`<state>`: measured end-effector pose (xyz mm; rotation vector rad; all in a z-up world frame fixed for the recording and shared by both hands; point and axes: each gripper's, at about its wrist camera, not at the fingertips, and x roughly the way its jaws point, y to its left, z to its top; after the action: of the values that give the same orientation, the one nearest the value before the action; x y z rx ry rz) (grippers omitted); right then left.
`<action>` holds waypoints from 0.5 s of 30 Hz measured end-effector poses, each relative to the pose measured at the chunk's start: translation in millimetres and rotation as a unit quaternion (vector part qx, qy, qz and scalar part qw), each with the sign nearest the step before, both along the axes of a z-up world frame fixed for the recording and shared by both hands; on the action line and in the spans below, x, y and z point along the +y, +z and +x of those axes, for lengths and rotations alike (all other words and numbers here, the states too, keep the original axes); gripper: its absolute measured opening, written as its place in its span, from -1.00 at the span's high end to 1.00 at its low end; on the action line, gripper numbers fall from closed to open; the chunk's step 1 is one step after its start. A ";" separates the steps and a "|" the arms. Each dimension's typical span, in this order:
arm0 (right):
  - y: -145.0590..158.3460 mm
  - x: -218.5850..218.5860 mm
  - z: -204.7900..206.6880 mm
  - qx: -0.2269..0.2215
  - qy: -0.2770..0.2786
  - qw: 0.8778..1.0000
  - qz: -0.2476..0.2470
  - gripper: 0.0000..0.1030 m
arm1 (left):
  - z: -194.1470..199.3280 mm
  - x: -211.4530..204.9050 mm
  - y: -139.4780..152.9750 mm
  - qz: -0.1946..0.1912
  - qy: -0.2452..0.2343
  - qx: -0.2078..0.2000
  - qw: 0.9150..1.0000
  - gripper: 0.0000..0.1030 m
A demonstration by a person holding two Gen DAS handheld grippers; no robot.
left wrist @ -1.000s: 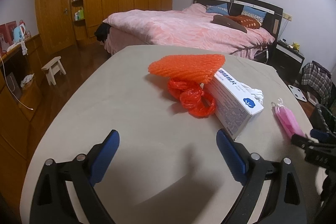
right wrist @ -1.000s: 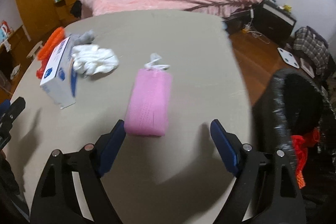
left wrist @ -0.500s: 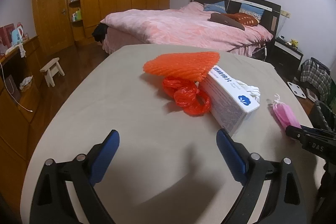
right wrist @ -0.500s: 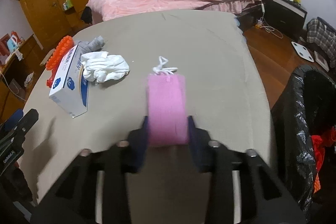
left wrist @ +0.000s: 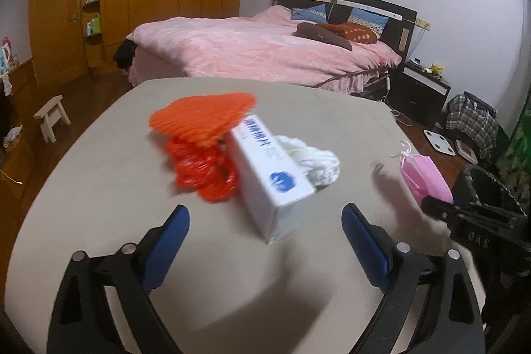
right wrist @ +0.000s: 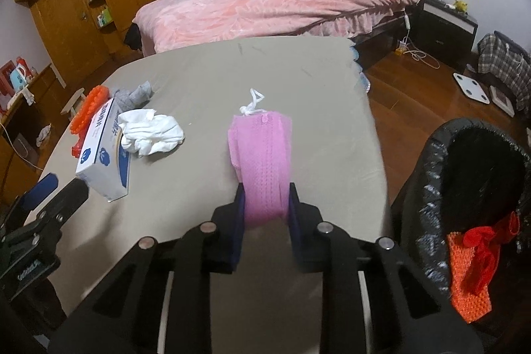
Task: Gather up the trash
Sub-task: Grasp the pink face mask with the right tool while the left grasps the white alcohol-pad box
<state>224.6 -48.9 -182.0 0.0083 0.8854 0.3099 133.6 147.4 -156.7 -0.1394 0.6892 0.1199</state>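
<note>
Item count, current state:

- One pink mesh pouch (right wrist: 262, 161) is sitting on the worktop (right wrist: 205, 78).
- One white and blue box (right wrist: 104, 151) is lying there.
- One white cloth (right wrist: 152, 133) and one grey cloth (right wrist: 134, 93) are lying beside it.
- Two orange foam nets are showing: one (left wrist: 202, 116) on the worktop, one (right wrist: 468, 281) inside the single black bin bag (right wrist: 431, 175).
- One red plastic bag (left wrist: 202, 171) is lying beside the box.

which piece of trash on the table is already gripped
The pink foam net, clamped in the right gripper; the white box and white crumpled cloth lie untouched.
</note>
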 end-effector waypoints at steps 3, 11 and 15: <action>0.5 -3.9 1.3 0.002 -0.003 1.000 0.004 0.56 | 13.2 -3.5 -3.5 0.002 0.006 0.006 1.000 -0.63; -0.4 -8.2 3.4 0.005 -0.005 1.000 0.008 0.56 | 45.4 -8.4 -13.2 0.009 0.025 0.033 0.999 -0.05; 0.2 -9.7 1.5 0.006 -0.003 1.000 0.008 0.56 | 41.6 -4.7 -13.0 0.002 0.031 0.035 0.999 0.21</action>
<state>226.1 -58.5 -181.8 0.0275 0.8939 0.3106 175.1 142.7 -169.7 -0.1529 0.7549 0.1861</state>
